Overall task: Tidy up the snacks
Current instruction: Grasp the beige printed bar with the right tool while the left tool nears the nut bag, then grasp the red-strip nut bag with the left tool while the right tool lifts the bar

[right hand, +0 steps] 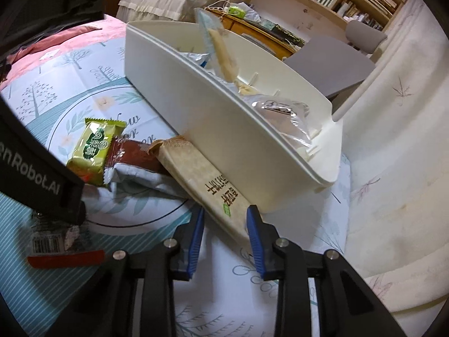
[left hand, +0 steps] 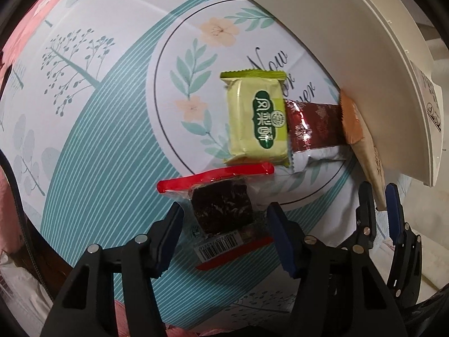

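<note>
**Both tongs set around snacks beside the white bin**

On the left side, the left tongs [left hand: 223, 233] stand wide open around the dark snack in the clear red-edged wrapper [left hand: 221, 210]. The snack lies flat on the patterned cloth [left hand: 98, 140], between the two blue pads, and neither pad seems to touch it yet. I judge that the step in hand is picking up loose snacks to put them in the white bin [right hand: 224, 106]. For this hand, the next move calls for closing the tongs on the thick dark block, not on the thin wrapper edge, which may slip.

Going toward the right, at about 12 o'clock from this snack, lies the green-yellow pack [left hand: 256, 118]. The dark red pack [left hand: 314, 126] is at its 3 o'clock and partly tucked under it.

Further right, the long beige pack [right hand: 207, 179] leans against the bin wall. The right tongs [right hand: 226, 224] are open narrowly, with the near end of this pack between the pads; I cannot tell if they already press it. The next move here calls for a firm grip, then a lift over the bin rim, toward 1 o'clock.

The bin already holds several packs, one standing upright, others lying flat.
</note>
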Motion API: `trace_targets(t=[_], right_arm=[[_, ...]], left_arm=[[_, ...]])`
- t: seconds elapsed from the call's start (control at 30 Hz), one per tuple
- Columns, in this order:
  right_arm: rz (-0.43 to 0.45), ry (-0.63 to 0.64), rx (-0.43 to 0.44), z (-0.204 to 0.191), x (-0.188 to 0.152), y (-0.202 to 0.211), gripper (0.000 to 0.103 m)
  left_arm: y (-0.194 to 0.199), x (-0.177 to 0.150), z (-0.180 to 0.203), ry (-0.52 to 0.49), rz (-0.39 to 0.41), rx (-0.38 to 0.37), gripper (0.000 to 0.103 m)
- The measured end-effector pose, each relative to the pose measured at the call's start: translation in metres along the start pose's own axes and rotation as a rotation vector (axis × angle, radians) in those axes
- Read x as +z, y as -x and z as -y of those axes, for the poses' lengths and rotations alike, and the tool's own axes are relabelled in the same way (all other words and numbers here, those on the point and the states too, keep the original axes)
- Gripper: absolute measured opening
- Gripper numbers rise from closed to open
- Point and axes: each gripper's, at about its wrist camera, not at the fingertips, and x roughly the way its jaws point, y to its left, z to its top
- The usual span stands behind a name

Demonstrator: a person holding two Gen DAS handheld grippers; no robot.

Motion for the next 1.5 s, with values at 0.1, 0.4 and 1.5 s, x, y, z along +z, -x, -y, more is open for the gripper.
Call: trace_targets(t=[0.1, 0.4, 1.5], right_arm=[[-0.003, 0.001, 0.008, 0.001, -0.002, 0.0, 0.032], [-0.035, 0.069, 0.0, -0.009, -0.001, -0.009, 0.031], [-0.23, -0.358, 0.289, 0.036, -0.014, 0.046, 0.012]], left_arm=[[0.002, 0.0, -0.002, -0.004, 0.003, -0.007, 0.06], [0.014, -0.011, -0.009, -0.01, 0.02, -0.009, 0.048], [0.038, -0.02, -0.046, -0.041, -0.005, -0.073, 0.06]])
